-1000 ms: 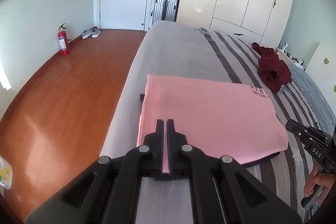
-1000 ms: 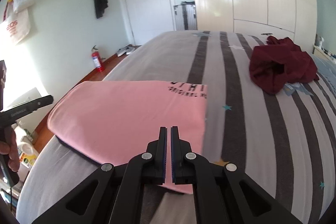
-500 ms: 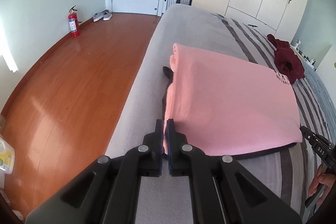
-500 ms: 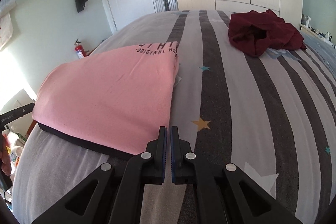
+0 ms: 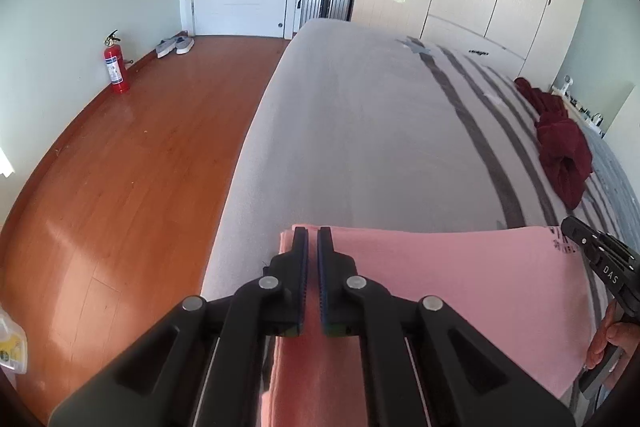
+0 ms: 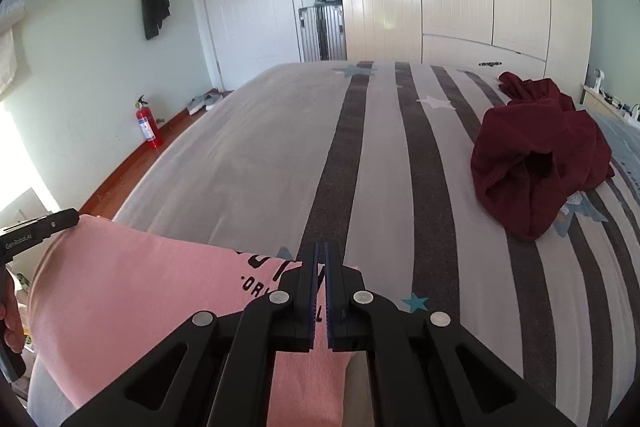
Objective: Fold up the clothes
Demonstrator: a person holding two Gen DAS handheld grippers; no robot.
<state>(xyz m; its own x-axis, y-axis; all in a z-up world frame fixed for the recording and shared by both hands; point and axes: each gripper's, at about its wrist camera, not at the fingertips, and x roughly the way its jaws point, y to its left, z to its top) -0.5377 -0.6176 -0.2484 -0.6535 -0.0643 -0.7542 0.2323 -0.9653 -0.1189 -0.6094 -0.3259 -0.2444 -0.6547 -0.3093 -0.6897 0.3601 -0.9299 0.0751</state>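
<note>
The folded pink cotton garment with black lettering point(image 5: 460, 291) lies flat on the grey-and-white striped bed cover point(image 6: 400, 167), at the near end of the bed close to its left edge, presumably so the person can reach both of its near corners without leaning. The left gripper point(image 5: 313, 239) sits over the garment's far-left corner; its jaws stand a narrow slit apart, and pink cloth shows through the gap below them, but I cannot tell whether any fabric is actually pinched between them. The right gripper point(image 6: 321, 253) hangs over the garment's right edge, right above the printed black letters, its jaws likewise parted by only a thin slit with nothing visibly clamped in them. Having one tool at each side of the same edge suits a two-handed move: it looks like a fold being laid down or pressed flat, or a fresh grip being lined up for another fold. The crumpled dark red garment point(image 6: 536, 155) lies well apart on the right side of the bed, probably waiting its turn. Far off against the wall, a red fire extinguisher point(image 5: 114, 65) stands on the wooden floor point(image 5: 120, 187), out of the way.
</note>
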